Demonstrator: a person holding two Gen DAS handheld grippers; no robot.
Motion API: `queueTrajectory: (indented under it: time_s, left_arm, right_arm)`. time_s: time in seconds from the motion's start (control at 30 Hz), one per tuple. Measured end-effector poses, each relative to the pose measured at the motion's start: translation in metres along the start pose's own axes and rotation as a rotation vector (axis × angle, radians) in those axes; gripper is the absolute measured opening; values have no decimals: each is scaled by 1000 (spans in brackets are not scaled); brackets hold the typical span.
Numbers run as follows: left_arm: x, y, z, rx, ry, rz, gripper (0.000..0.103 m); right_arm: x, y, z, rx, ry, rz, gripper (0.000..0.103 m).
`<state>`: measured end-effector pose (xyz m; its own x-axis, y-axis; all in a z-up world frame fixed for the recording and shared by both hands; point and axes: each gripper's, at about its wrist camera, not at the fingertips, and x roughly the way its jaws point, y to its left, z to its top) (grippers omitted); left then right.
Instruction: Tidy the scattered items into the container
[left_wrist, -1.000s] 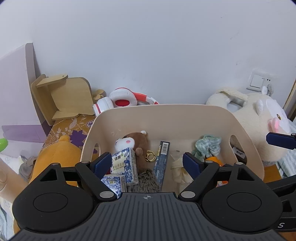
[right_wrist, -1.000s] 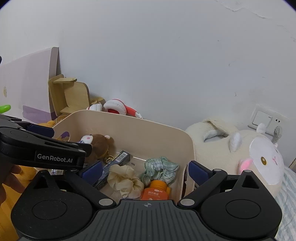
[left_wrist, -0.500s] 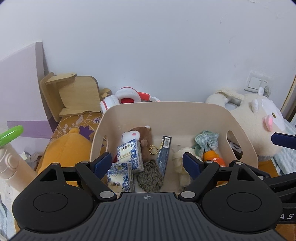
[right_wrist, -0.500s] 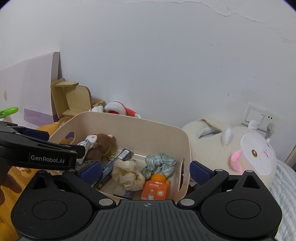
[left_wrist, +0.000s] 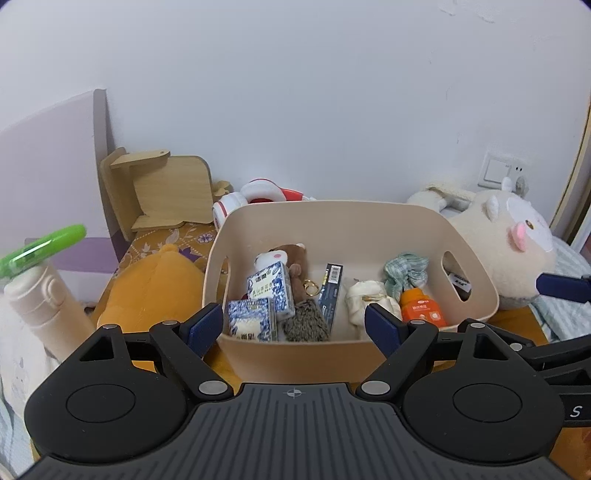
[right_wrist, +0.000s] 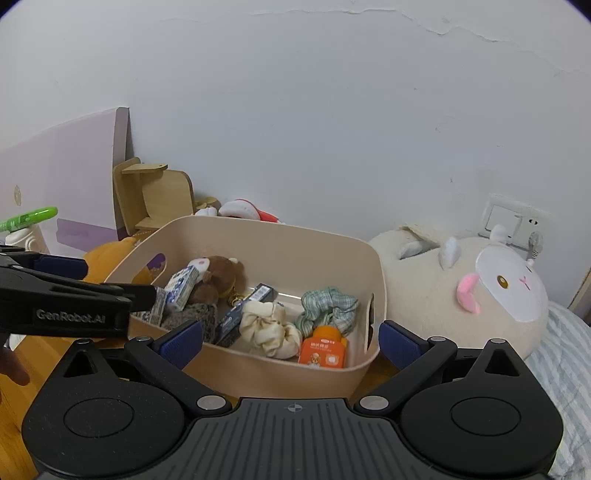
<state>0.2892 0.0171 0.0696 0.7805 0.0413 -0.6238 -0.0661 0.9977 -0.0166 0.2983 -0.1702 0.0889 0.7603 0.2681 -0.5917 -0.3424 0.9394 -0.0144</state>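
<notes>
A beige plastic bin stands on the wooden surface. Inside lie two blue-and-white tissue packs, a brown plush toy, a grey fuzzy toy, a dark blue box, a cream scrunchie, a green plaid scrunchie and an orange bottle. My left gripper is open and empty, held back from the bin's near wall. My right gripper is open and empty, also in front of the bin.
Behind the bin lie red-and-white headphones and a wooden stand. An orange plush lies left of the bin, a large cream plush right. A cream bottle with green lid stands far left.
Both grippers have pulled back and up from the bin, still open and empty. The bin now looks smaller and its whole near wall shows.
</notes>
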Motion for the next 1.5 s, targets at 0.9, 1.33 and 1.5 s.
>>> queueTrajectory:
  time_s: [0.9, 1.33, 1.5]
  left_arm:
    - [-96, 4, -80, 15, -179, 15, 85]
    - [-150, -2, -118, 21, -230, -2, 85]
    - [-170, 0, -133, 27, -255, 18, 85]
  right_arm:
    - [-91, 26, -73, 56, -160, 3, 103]
    - [-145, 52, -108, 41, -242, -31, 103]
    - [-163, 62, -120, 39, -265, -35, 103]
